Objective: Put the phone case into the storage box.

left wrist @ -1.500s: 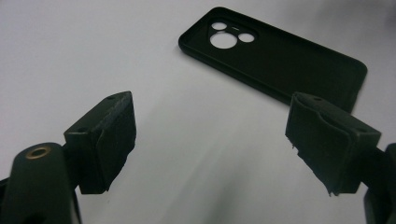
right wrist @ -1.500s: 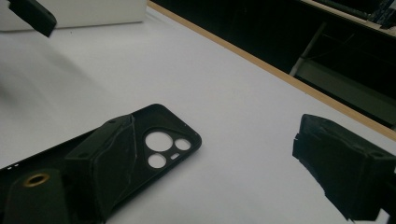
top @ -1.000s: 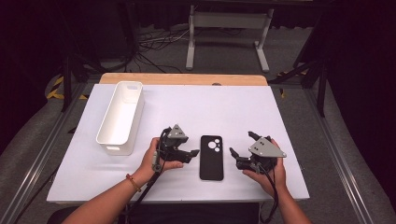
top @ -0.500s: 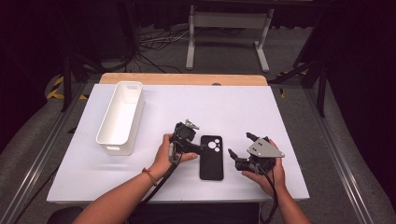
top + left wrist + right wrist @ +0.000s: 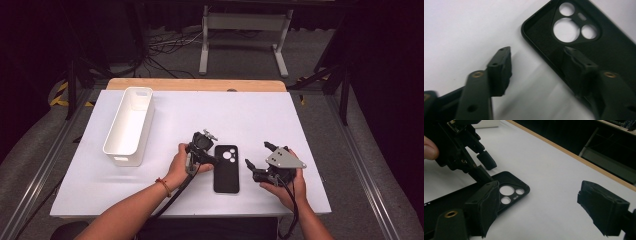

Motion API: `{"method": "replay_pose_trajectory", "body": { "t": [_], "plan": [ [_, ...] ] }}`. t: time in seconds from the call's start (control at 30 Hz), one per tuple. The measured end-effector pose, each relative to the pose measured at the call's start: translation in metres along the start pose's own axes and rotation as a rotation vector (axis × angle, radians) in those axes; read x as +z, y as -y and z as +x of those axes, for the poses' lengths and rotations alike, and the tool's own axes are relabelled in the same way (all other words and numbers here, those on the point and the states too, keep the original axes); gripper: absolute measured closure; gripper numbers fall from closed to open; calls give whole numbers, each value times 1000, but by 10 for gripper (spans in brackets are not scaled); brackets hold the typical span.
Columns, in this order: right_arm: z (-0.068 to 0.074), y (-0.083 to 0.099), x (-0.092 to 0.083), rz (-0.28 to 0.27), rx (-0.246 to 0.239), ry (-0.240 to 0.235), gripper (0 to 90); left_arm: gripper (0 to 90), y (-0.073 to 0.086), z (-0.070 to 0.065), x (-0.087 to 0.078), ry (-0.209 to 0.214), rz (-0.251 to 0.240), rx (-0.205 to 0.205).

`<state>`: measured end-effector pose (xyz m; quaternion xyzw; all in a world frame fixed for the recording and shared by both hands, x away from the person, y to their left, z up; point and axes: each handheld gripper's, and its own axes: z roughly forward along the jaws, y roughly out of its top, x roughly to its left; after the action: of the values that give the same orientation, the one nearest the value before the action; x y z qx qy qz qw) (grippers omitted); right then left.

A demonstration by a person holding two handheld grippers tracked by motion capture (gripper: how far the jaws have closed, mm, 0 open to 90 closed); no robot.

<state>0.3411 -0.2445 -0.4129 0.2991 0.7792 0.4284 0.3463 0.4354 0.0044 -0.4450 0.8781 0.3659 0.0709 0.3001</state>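
Observation:
A black phone case (image 5: 226, 168) lies flat on the white table (image 5: 250, 115), inside up, camera holes at the far end. My left gripper (image 5: 213, 157) is tilted down at the case's left edge near the camera holes. In the left gripper view it (image 5: 537, 53) stands open: one jaw is over bare table, the other over the case (image 5: 584, 42). My right gripper (image 5: 257, 155) rests just right of the case, open and holding nothing. In the right gripper view it (image 5: 539, 187) is wide open, with the case (image 5: 509, 178) and the left gripper (image 5: 486, 167) beyond its left jaw.
A long white bin (image 5: 129, 125) stands lengthwise at the table's left side. A wooden strip (image 5: 195, 84) runs along the far edge. Past the table are a metal stand (image 5: 245, 22) and floor cables. Bare table lies behind and right of the case.
My left gripper has moved right to the case's left edge and tipped down over it. The right gripper and the case have stayed in place.

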Motion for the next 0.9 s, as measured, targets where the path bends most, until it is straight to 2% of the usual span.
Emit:
{"method": "replay_pose_trajectory", "body": {
  "t": [0.13, 0.23, 0.27, 0.47, 0.57, 0.7, 0.77, 0.8, 0.9],
  "plan": [
    [1, 1, 1, 10, -2, -10, 175, 503, 1, -1, -1, -1, -5, 10],
    [-1, 0, 2, 8, 25, -34, 175, 646, 3, 0, -1, 47, -25, 13],
    [-1, 0, 2, 8, 25, -34, 175, 675, 3, 0, -1, 47, -25, 13],
    [-6, 2, 3, 14, 77, -56, 175, 745, 5, 5, -1, 83, -37, -12],
    [-6, 3, 4, 13, 79, -60, 175, 780, 3, 7, -1, 86, -28, -13],
    [-6, 3, 5, 21, 75, -69, 175, 800, 1, 5, -2, 69, -19, 23],
    [-6, 3, 6, 22, 73, -72, 175, 841, 1, 4, -2, 60, -12, 35],
    [-6, 3, 6, 23, 75, -73, 175, 863, 0, 3, -2, 54, -14, 55],
    [-6, 3, 6, 24, 85, -75, 175, 882, -1, 2, -1, 45, -17, 65]
  ]
}}
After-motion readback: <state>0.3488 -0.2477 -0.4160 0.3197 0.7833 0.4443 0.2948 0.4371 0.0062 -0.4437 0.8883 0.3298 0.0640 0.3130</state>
